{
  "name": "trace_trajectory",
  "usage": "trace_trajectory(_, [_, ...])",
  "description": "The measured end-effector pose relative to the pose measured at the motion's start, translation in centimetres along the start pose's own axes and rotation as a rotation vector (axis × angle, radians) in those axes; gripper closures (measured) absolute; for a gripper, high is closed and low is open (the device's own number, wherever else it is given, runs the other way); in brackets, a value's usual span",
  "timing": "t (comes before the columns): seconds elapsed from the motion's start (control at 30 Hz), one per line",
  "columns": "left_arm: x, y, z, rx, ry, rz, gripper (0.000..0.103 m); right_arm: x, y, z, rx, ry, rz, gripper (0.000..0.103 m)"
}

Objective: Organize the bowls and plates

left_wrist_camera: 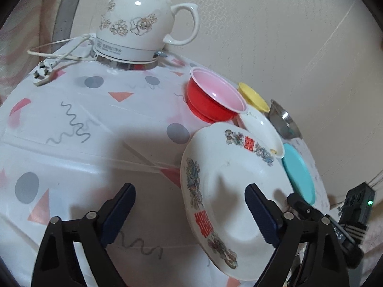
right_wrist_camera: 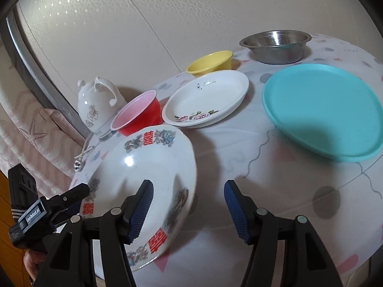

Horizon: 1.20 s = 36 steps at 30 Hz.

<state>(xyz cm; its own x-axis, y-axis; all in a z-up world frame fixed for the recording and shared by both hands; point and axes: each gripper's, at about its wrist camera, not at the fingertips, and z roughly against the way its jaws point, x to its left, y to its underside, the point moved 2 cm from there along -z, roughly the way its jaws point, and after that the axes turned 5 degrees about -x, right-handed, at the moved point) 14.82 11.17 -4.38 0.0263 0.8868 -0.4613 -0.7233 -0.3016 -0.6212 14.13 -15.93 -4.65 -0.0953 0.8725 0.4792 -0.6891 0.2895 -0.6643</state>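
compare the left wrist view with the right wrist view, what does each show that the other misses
Only the left wrist view shows the kettle's spout and lid, its chrome base and its cord's whole loop. Only the right wrist view shows the rose print on the white oval dish and inside the steel bowl. Both show the kettle, red bowl, yellow bowl, teal plate and big patterned plate.

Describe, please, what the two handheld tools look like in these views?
Both tools match: the left tool and right tool have glossy black angular linkage arms with round silver pivot pins, ending in dark blue ribbed pads. Seen from the right wrist view, the left unit's black body carries a white-lettered label and a grey-striped panel; from the left wrist view, the right unit shows a green light.
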Motion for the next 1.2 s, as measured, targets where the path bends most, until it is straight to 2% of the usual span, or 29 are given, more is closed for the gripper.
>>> trace_trajectory(0.23, [-0.8,0.1,-0.6,0.002,-0.015,-0.063,0.026,1.0,0.1,-1.4,0.025,0.011,0.052,0.055])
trace_trajectory(0.43, [-1.1,0.4,-1.0,-0.003,-0.034,-0.105,0.032,1.2,0.2,-1.9,0.039,0.001,0.051,0.057])
trace_trajectory(0.57, [-1.5,0.5,-1.0,-0.013,-0.059,-0.144,0.036,1.4,0.2,-2.1,0.048,0.024,0.068,0.063])
trace_trajectory(0.63, [-1.7,0.5,-1.2,-0.011,-0.064,-0.168,0.042,1.5,0.2,-2.2,0.049,0.037,0.082,0.069])
trace_trajectory(0.73, [-1.8,0.6,-1.5,-0.001,-0.065,-0.18,0.05,1.6,0.2,-2.3,0.052,0.043,0.09,0.071])
trace_trajectory(0.93, [-2.2,0.8,-1.7,-0.008,-0.082,-0.211,0.053,1.9,0.3,-2.4,0.05,0.057,0.113,0.072])
trace_trajectory(1.2, [-2.7,1.0,-2.1,-0.004,-0.054,-0.227,0.057,1.7,0.3,-2.5,0.046,0.059,0.117,0.078])
